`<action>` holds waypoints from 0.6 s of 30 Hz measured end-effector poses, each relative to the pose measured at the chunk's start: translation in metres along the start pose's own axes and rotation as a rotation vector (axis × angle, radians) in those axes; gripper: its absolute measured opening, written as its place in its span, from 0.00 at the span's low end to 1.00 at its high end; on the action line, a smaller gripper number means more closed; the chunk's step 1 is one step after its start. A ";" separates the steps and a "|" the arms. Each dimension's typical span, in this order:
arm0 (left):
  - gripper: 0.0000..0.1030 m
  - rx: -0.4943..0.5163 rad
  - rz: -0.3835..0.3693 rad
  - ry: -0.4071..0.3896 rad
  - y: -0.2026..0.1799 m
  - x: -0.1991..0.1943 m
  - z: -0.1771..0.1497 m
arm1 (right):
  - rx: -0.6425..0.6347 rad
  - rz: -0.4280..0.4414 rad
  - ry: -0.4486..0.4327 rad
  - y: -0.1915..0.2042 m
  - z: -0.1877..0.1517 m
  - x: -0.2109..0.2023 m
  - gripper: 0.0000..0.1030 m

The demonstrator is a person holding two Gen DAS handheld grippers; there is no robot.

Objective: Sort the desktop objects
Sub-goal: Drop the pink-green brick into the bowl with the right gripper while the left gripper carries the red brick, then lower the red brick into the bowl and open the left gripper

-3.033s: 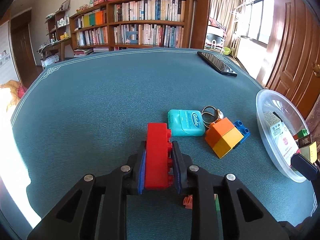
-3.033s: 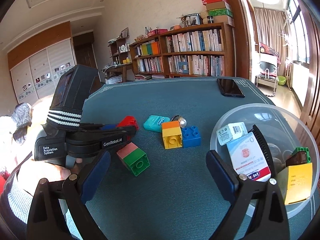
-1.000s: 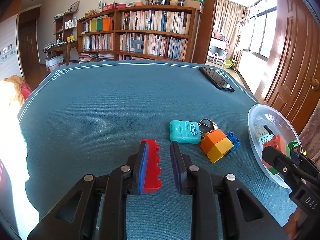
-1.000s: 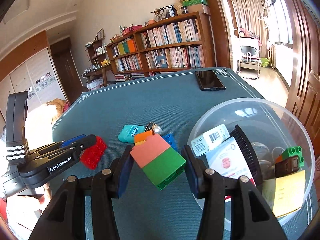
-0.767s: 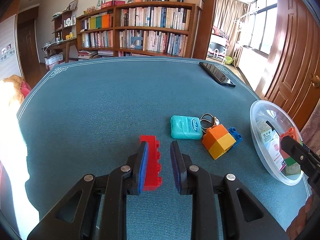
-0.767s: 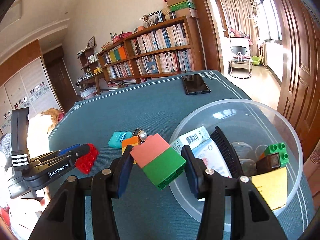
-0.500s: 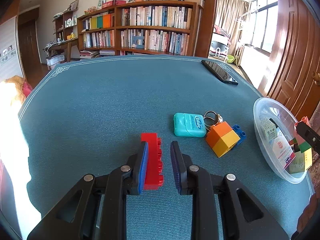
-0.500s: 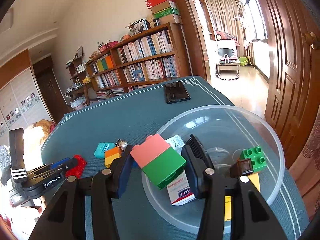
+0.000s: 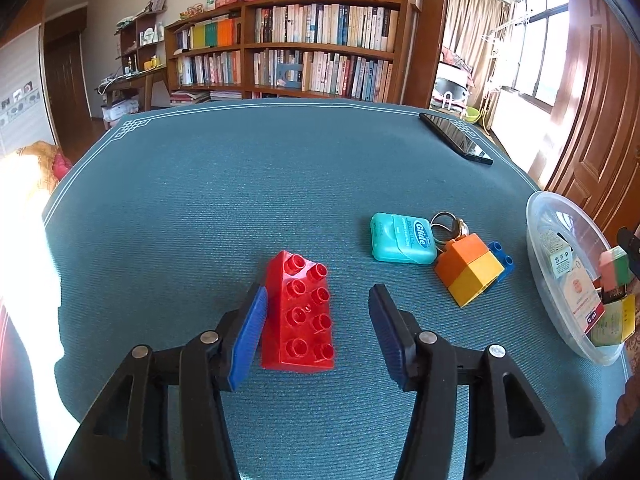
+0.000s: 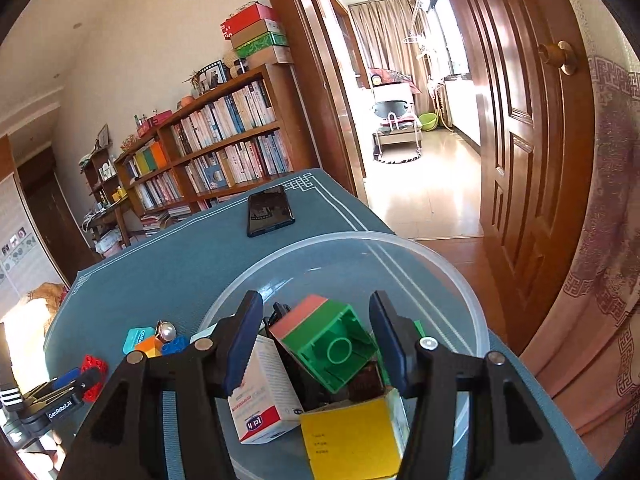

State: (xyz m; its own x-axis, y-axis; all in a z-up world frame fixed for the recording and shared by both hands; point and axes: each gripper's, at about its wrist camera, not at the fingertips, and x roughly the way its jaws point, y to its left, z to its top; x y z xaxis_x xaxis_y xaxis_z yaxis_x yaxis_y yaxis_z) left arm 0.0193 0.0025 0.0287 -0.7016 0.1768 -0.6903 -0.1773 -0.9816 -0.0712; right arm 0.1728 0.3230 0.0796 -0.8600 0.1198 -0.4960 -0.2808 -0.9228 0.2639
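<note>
table [image 9: 240,184]: teal cloth top with a white border line; black phone [image 9: 455,139] lies flat near the far right edge.
bowl [image 10: 476,312]: clear plastic, at the table's right edge; holds a white-and-red carton [image 10: 262,400], a yellow card [image 10: 352,436] and some dark items I can't make out.
left tool [image 9: 318,330]: jaws have just been opening and now stand apart; the left pad looks to be touching or just beside the brick, the right pad is well clear of it. Released.
right tool [image 10: 316,340]: over the bowl; jaws have just been opening, with the pink-and-green block between them, gaps showing at both pads. Let go.
red brick [image 9: 299,312]: eight studs up, flat on the table between the left tool's pads, hard against the left one.
pink-and-green block [image 10: 326,344]: tilted, hollow green underside facing the right wrist camera, inside the bowl above the other contents; resting or in mid-air, can't tell.
floss box [image 9: 402,238]: teal, on the table right of the red brick.
orange-and-yellow block [image 9: 468,268]: just right of the floss box, with a blue brick [image 9: 500,258] touching its far side.
key rings [image 9: 446,224]: between the floss box and the orange-and-yellow block.
</note>
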 end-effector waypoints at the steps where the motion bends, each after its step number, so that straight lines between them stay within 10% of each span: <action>1: 0.55 -0.004 -0.005 0.006 0.000 0.001 -0.001 | 0.000 -0.008 -0.003 -0.001 -0.001 0.000 0.66; 6: 0.35 0.005 -0.016 0.035 -0.004 0.007 -0.005 | -0.037 -0.043 -0.030 0.003 -0.006 0.000 0.71; 18: 0.35 -0.001 -0.078 -0.004 -0.015 -0.007 -0.002 | -0.093 -0.110 -0.118 0.009 -0.012 -0.011 0.72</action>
State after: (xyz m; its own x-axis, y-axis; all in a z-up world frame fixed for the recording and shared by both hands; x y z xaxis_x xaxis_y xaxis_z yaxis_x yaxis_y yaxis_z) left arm 0.0280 0.0163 0.0335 -0.6882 0.2532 -0.6799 -0.2313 -0.9648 -0.1252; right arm 0.1850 0.3085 0.0776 -0.8718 0.2591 -0.4158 -0.3403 -0.9308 0.1334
